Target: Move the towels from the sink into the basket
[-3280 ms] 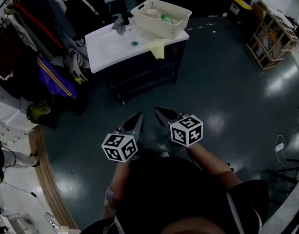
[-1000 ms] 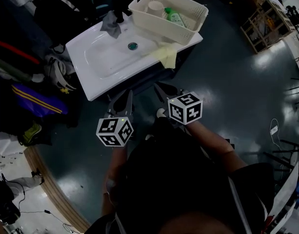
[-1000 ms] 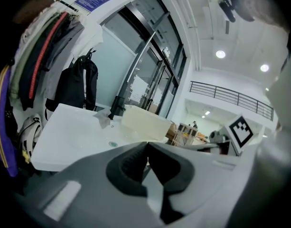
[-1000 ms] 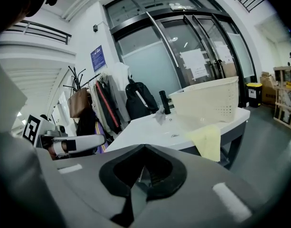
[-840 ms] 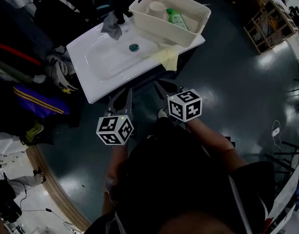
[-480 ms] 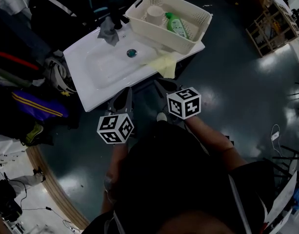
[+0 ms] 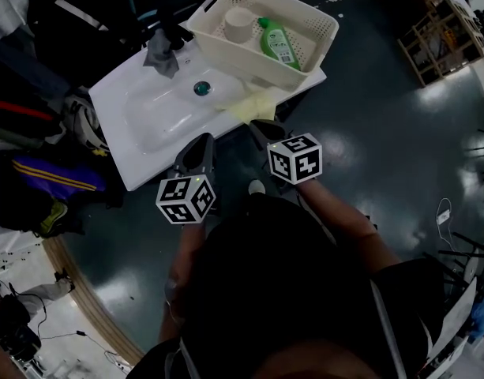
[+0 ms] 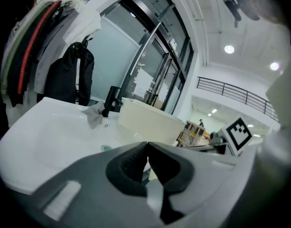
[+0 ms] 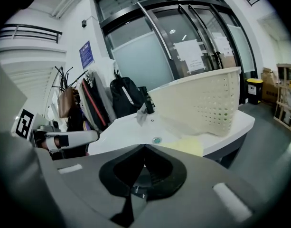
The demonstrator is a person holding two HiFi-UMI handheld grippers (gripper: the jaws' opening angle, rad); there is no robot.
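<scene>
A white sink (image 7: 159,113) stands ahead of me. A pale yellow towel (image 7: 257,105) (image 9: 183,146) lies on its near right rim, partly draped over the edge. A grey towel (image 7: 160,52) (image 8: 92,117) (image 9: 142,115) hangs by the black tap at the back. The cream basket (image 7: 261,30) (image 9: 202,106) (image 8: 147,122) sits on the sink's right side, holding a cup and a green bottle (image 7: 275,42). My left gripper (image 7: 200,150) (image 8: 146,148) is shut and empty, just short of the sink's front edge. My right gripper (image 7: 261,131) (image 9: 144,148) is shut and empty, close to the yellow towel.
Clothes and bags (image 7: 36,164) hang on a rack left of the sink. A wooden crate (image 7: 451,38) stands at the far right. Dark glossy floor (image 7: 384,133) spreads to the right. A black tap (image 8: 111,101) rises at the sink's back.
Both grippers have moved forward toward the sink, staying shut. The sink and basket appear nearer in the head view.
</scene>
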